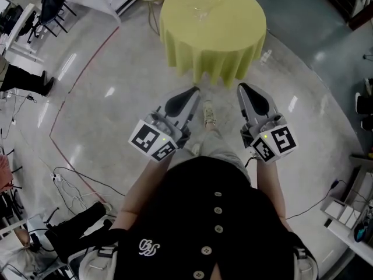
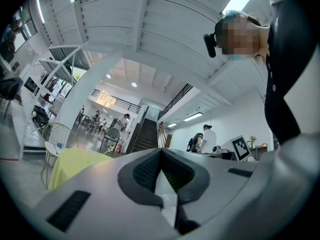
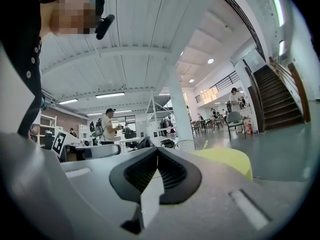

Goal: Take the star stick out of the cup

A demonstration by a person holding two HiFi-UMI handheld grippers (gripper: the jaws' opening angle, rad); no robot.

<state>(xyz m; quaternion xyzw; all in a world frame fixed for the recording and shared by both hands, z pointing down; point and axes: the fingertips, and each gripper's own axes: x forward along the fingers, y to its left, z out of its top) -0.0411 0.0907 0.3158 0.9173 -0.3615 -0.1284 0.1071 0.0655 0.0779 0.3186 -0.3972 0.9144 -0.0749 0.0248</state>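
Jaws of the left gripper [image 1: 192,92] are shut: in the left gripper view the two ribbed pads meet at their tips and hold nothing. The right gripper [image 1: 242,88] is closed the same way, pads pressed together and empty. The person holds both side by side, well apart from each other. Both point ahead over the pale polished floor [image 1: 116,92] toward a round worktop [image 1: 213,45] draped in a yellow-green cloth that hangs in folds. Neither gripper reaches its near edge.

Around the middle of the worktop sits a faint, clear, glassy shape that seems to be the cup [image 1: 204,6]; it is too small and pale in the head view to make out its outline. In the right gripper view a thin yellow-green sliver, seemingly the star stick [image 3: 205,144], rises just above the cloth's top edge. Whether it stands inside the cup cannot be told. A red line [image 1: 76,89] runs across the floor to the left of the worktop.
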